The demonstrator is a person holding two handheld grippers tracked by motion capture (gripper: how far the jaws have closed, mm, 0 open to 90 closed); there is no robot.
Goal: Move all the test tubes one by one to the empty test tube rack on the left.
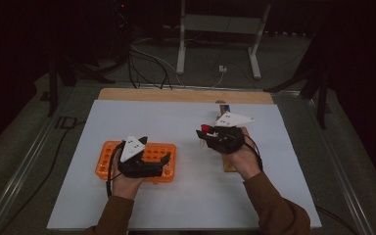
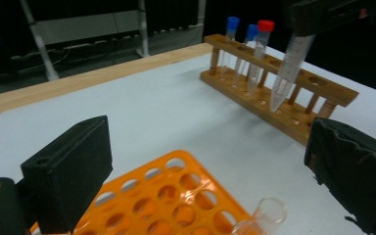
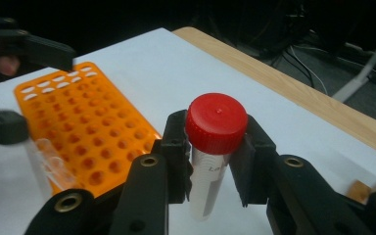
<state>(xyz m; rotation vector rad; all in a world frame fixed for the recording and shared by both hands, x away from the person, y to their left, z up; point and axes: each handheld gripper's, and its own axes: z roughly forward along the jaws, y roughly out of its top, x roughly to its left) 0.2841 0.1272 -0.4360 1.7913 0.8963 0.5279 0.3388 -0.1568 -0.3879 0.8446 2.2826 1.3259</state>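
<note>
Black jaws of the right gripper (image 3: 215, 161) are clamping a red-capped tube (image 3: 214, 147) just under its cap, holding it upright above the white table (image 1: 191, 196). Two blue-capped tubes (image 2: 232, 39) and one more red-capped tube (image 2: 259, 54) are standing in the wooden rack (image 2: 284, 93), whose other holes are showing empty. Jaws of the left gripper (image 2: 215, 166) are standing wide apart over the orange rack (image 2: 171, 196). One uncapped clear tube (image 2: 267, 215) is sitting in the orange rack, between these jaws, not pressed by them.

Open white mat (image 1: 191, 127) lies between the orange rack (image 1: 106, 164) and the wooden rack (image 2: 293, 93) holding 3 capped tubes (image 2: 254, 54).
</note>
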